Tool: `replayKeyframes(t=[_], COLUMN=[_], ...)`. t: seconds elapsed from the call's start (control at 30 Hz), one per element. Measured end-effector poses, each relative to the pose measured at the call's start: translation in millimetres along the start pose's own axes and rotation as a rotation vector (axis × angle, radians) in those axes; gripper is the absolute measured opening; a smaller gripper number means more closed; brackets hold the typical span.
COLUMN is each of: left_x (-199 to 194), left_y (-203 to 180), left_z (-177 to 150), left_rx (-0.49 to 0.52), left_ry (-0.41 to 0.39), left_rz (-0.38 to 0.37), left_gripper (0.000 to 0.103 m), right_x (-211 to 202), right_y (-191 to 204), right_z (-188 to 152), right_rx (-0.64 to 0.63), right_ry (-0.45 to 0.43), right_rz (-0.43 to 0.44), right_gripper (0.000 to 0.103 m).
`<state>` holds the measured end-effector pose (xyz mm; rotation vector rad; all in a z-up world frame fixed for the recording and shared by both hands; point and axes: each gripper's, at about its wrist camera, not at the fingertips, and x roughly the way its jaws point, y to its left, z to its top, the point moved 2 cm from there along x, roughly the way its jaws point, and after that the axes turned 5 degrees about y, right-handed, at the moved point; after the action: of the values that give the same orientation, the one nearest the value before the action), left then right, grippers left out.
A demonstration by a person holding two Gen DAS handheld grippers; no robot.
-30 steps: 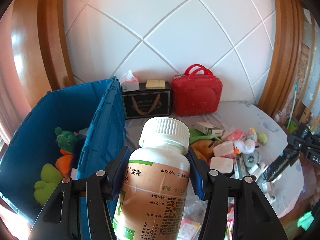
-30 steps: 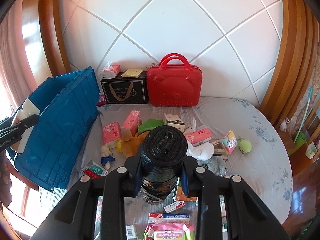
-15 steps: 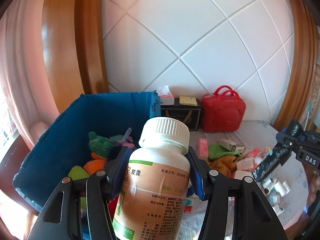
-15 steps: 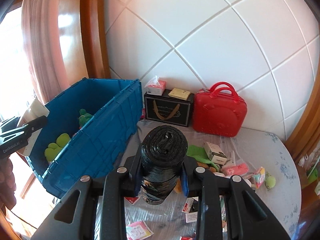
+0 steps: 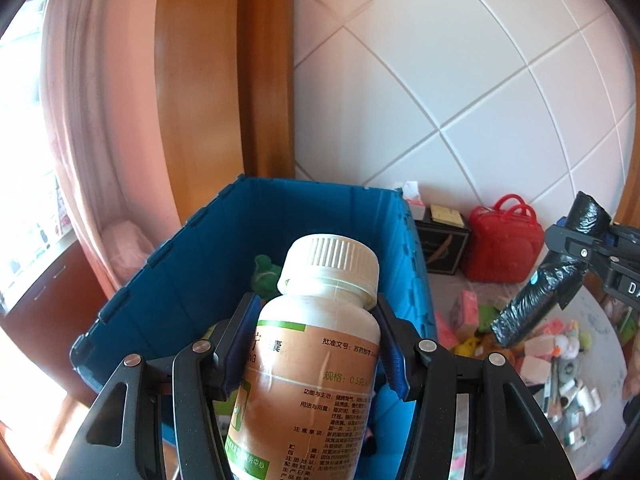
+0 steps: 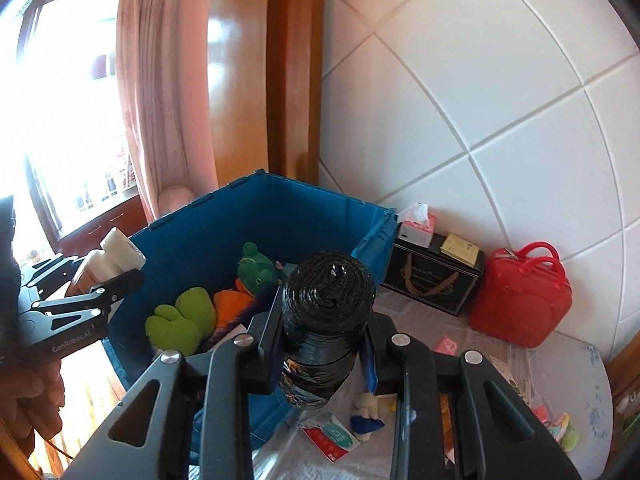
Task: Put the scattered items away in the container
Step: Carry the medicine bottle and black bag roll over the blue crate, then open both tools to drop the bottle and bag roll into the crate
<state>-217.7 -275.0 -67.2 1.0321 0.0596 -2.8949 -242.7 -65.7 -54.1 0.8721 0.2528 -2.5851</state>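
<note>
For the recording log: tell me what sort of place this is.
Probably a room in a home: a pink curtain hangs by a sunlit window beside wooden trim, the wall is white tile, and a cloth-covered round table carries a red hard-shell handbag, soft toys and a blue plastic crate.

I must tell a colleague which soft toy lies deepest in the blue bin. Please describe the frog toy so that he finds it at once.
Find the blue bin left of the table, by the wooden frame. Inside, toward its far wall, sits the frog toy, above an orange toy. It is dark green with a round head, whereas the lime toy nearer the front is paler and lobed.
</note>
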Motion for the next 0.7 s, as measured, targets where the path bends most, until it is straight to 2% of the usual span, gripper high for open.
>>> replayKeyframes(t=[0.3,0.7], left_x=[17,43], left_y=[50,100], left_z=[7,12], left_rx=[-0.049,-0.082], left_ry=[0.006,0.042], left_rz=[0.049,0.087], left_gripper=[0.055,0.055], right_x=[40,92], right_y=[61,100], right_z=[36,48], right_rx=[-0.079,-0.104], right_ry=[0.013,0.079], right_rz=[0.094,0.167], right_gripper=[0.029,0.029])
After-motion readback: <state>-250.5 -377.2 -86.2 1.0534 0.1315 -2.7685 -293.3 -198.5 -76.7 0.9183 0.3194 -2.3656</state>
